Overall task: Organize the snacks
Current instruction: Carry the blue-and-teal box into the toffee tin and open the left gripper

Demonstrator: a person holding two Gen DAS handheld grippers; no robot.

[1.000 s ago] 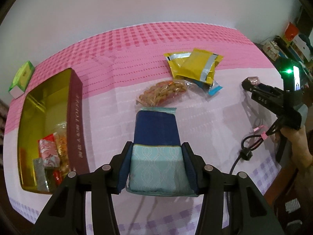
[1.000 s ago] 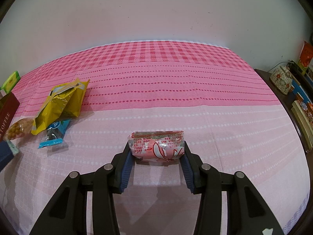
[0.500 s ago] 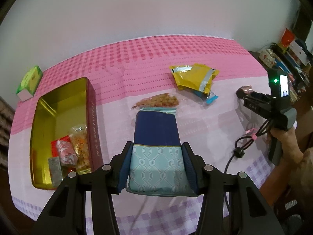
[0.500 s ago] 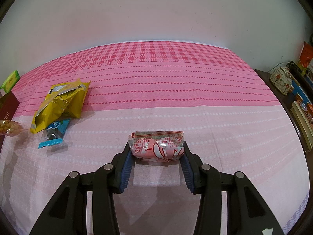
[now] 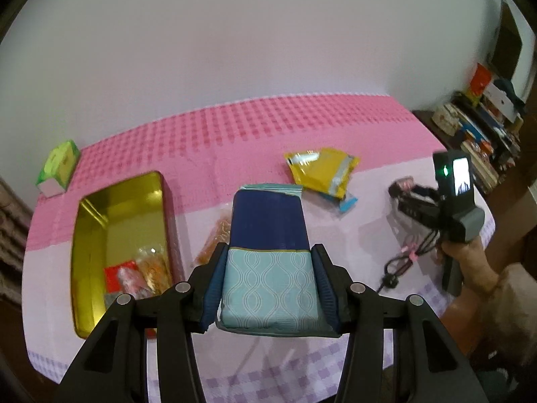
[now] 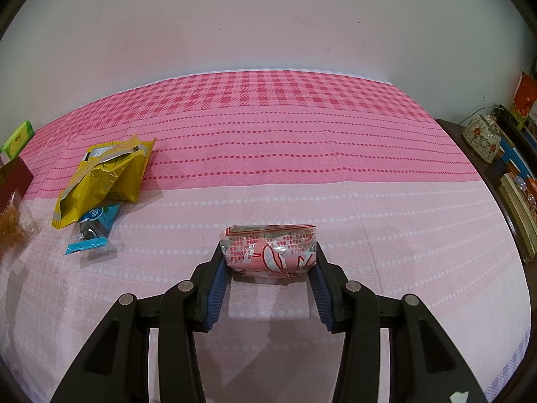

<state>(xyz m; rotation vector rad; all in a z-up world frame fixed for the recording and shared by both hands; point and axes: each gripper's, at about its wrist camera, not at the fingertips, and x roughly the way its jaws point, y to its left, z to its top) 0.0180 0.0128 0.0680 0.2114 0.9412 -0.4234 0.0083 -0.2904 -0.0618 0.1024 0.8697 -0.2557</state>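
Only red print on pink packet (image 6: pixel 268 250)

pink checked tablecloth (image 6: pixel 268 127), floral jar (image 6: pixel 483 137) on sideboard (image 6: pixel 451 126)

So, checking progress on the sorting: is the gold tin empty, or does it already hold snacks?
Partly filled. The gold tin holds a few wrapped snacks at its near end; the far end shows bare metal.

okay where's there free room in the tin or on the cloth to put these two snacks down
The tin's far half is bare; snacks crowd its near end. On the cloth, everything right of the yellow bag is free, out to the table edge. It is crowded between the tin and that bag, where the orange pack and blue packet lie.
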